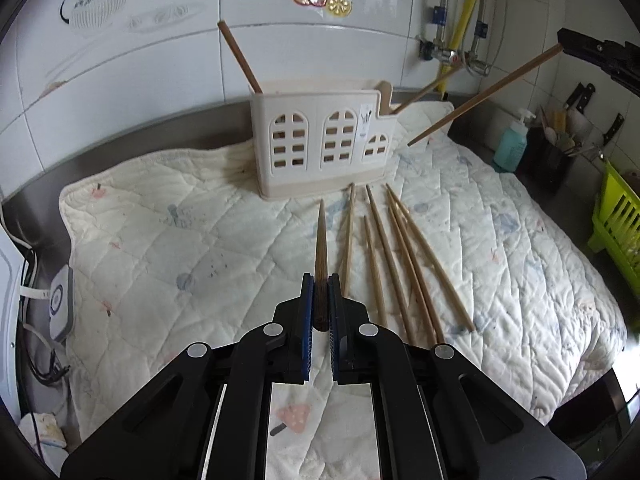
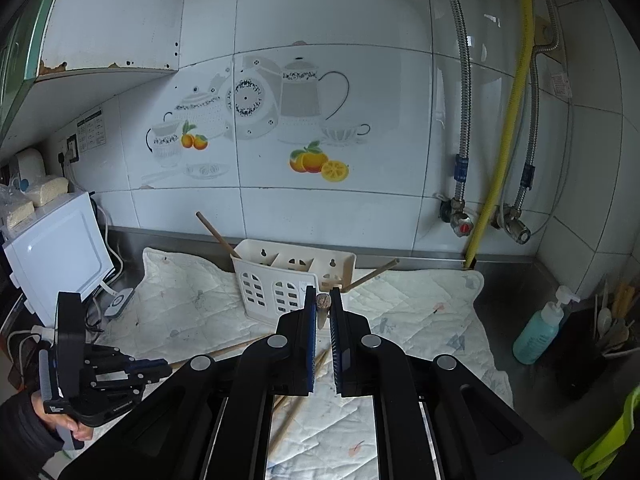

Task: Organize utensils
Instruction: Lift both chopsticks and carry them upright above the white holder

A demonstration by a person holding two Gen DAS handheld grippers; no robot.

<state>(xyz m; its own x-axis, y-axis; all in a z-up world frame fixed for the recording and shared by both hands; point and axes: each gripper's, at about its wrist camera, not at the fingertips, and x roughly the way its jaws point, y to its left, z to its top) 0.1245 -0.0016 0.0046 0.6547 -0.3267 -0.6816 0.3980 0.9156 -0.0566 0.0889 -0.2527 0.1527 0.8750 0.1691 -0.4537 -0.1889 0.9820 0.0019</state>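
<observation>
A cream plastic utensil holder [image 1: 324, 146] with arched windows stands on a quilted mat [image 1: 168, 240]. One chopstick [image 1: 239, 58] leans in its left compartment, another [image 1: 424, 94] in its right. My left gripper [image 1: 320, 288] is shut on a dark chopstick [image 1: 321, 240] pointing toward the holder. Several loose chopsticks [image 1: 400, 256] lie on the mat to its right. My right gripper [image 2: 322, 300] is shut on a chopstick [image 2: 322, 314], seen end-on, held above the holder [image 2: 280, 280]. That chopstick [image 1: 484, 94] shows in the air in the left wrist view.
A blue soap bottle [image 2: 540, 330], a dark utensil pot [image 2: 608, 336] and a green rack [image 1: 618, 220] stand at the right. A white appliance [image 2: 52, 252] and cables sit at the left. Tiled wall with pipes [image 2: 508, 120] is behind.
</observation>
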